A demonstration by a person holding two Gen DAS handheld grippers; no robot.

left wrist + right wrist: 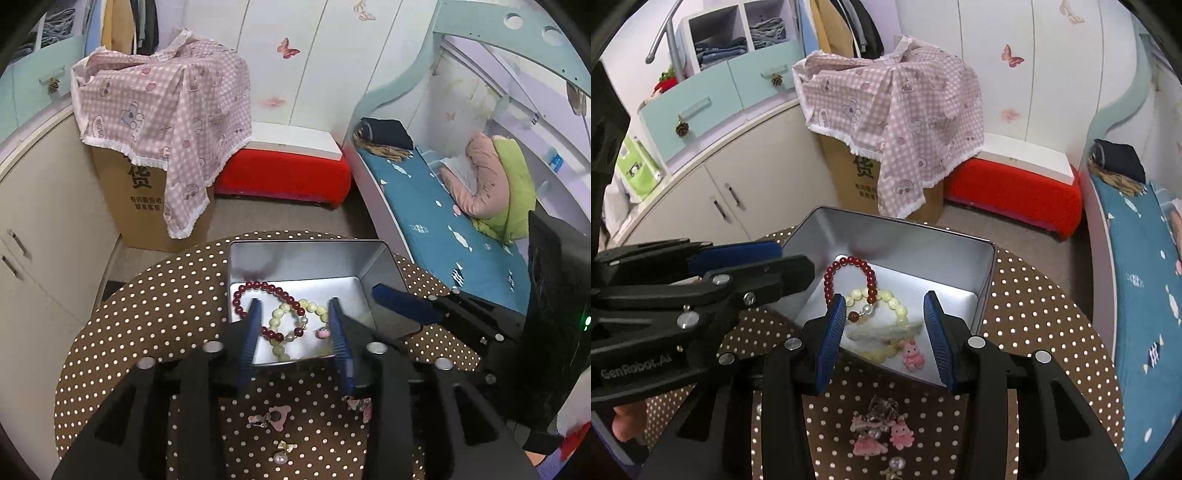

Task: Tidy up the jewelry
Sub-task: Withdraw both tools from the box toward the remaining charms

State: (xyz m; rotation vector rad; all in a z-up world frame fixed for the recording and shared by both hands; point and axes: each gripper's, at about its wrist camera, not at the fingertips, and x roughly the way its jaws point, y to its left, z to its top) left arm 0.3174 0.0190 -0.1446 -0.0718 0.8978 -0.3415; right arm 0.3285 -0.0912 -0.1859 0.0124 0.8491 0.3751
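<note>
Fingers [834,332] spread apart, aimed at tin [986,266] lying crosswise.

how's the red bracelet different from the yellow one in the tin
The red bracelet has small, dark, glossy beads; the yellow bracelet has larger, pale, milky beads. The red one lies toward the tin's far wall, the yellow one nearer the grippers. The two overlap, the red one running across the yellow one's far edge. Both are round-bead loops lying flat on the tin's floor, and neither is held.
</note>
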